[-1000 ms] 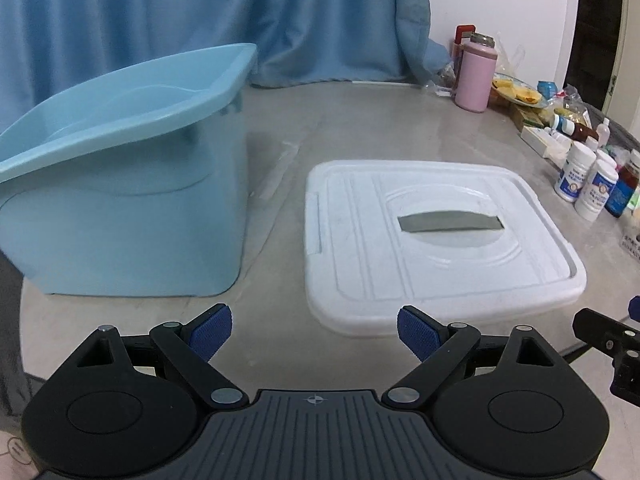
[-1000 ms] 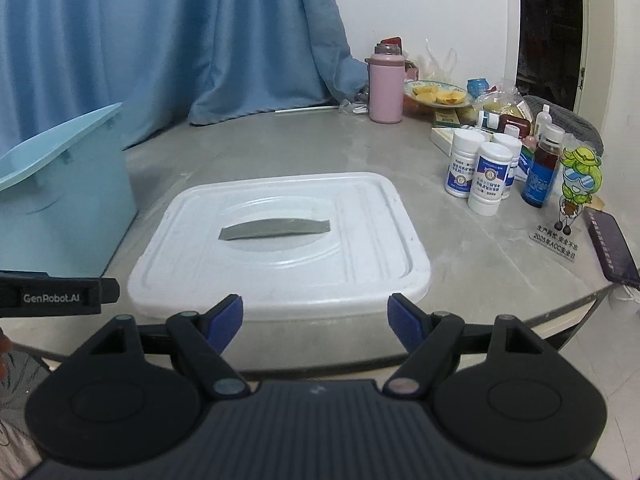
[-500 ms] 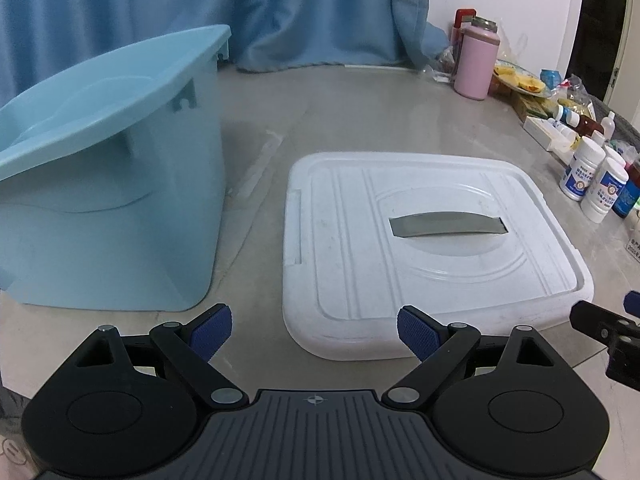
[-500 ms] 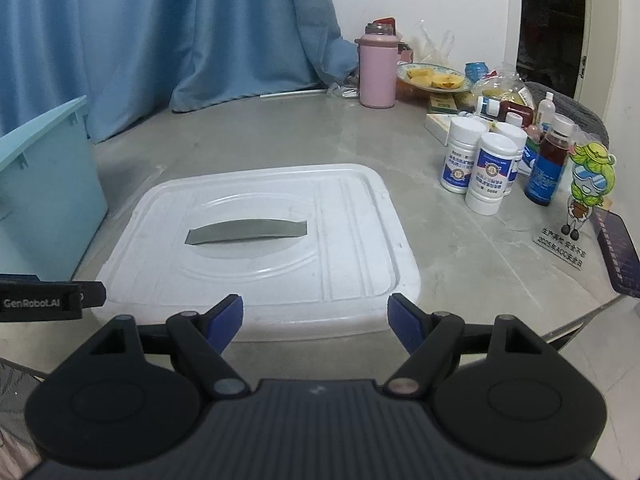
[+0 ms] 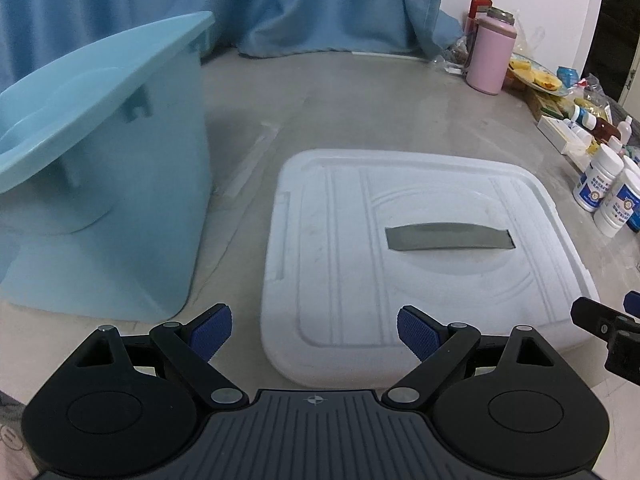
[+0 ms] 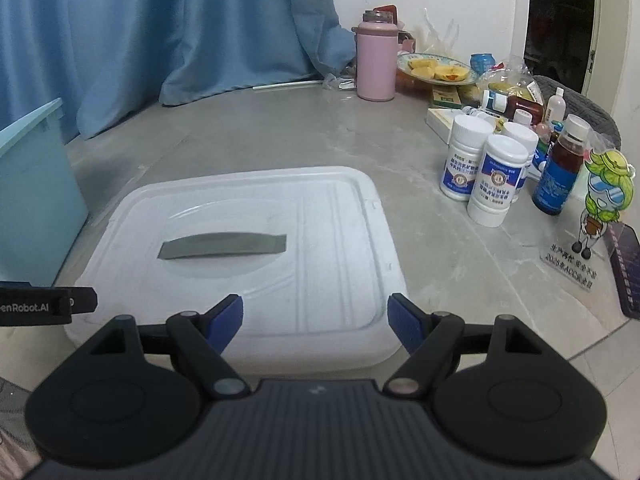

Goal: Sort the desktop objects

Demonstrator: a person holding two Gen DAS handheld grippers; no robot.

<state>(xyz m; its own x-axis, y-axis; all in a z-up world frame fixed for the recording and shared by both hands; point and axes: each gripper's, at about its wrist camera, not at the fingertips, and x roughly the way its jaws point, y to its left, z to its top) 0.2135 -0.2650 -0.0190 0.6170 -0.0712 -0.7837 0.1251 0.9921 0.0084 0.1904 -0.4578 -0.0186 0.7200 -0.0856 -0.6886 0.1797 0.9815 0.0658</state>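
Both grippers have advanced toward the white bin lid point(image 5: 420, 240), which lies flat beside the blue bin point(image 5: 104, 184). Left gripper point(image 5: 314, 330) and right gripper point(image 6: 316, 318) spread wide, empty. Medicine bottles point(image 6: 496, 180) wait unsorted at right.

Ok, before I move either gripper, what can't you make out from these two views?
- Blue bin, left wrist view: the inside is hidden by its rim and wall.
- White lid, both views: whatever lies beneath is covered.
- Pill bottles, right wrist view: label print is too small.
- Dark device: cut off by the right edge.
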